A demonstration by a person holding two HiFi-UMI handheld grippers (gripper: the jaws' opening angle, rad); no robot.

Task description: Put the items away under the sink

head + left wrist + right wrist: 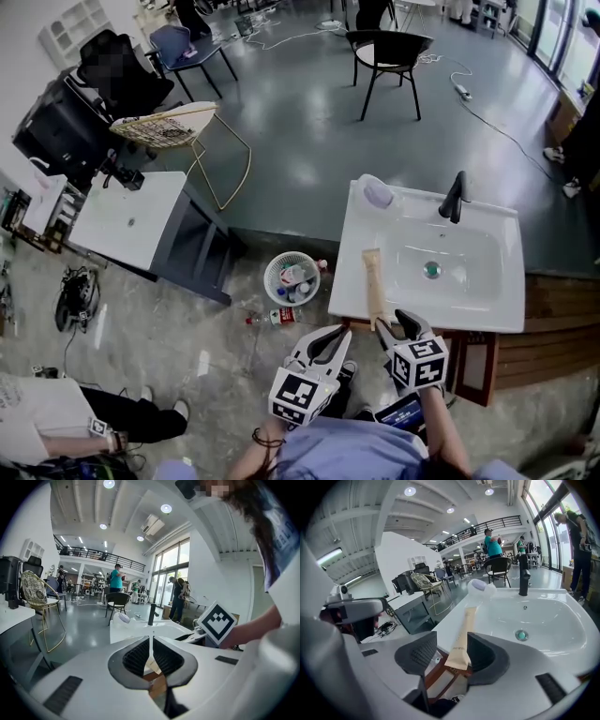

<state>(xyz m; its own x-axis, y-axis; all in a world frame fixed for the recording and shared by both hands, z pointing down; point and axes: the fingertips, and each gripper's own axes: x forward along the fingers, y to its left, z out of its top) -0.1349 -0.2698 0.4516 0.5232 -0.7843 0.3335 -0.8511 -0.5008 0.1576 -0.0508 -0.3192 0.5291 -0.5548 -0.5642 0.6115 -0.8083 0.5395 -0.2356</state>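
A tan tube (373, 281) lies on the left ledge of the white sink (497, 314), its near end over the front edge. My right gripper (393, 324) is open, and the tube's near end (459, 654) sits between its jaws, close to the right pad. A white and lavender item (378, 193) rests at the sink's back left corner, also visible from the right gripper (480, 587). My left gripper (337, 332) hangs just left of the sink's front corner. It is shut (151, 641) with nothing in it.
A black faucet (455, 197) stands behind the basin. The wooden cabinet (487, 364) sits under the sink. A white bin (292, 278) holding bottles stands on the floor to the left. A white table (127, 220), a wicker chair (164, 127) and a black chair (389, 47) stand farther off.
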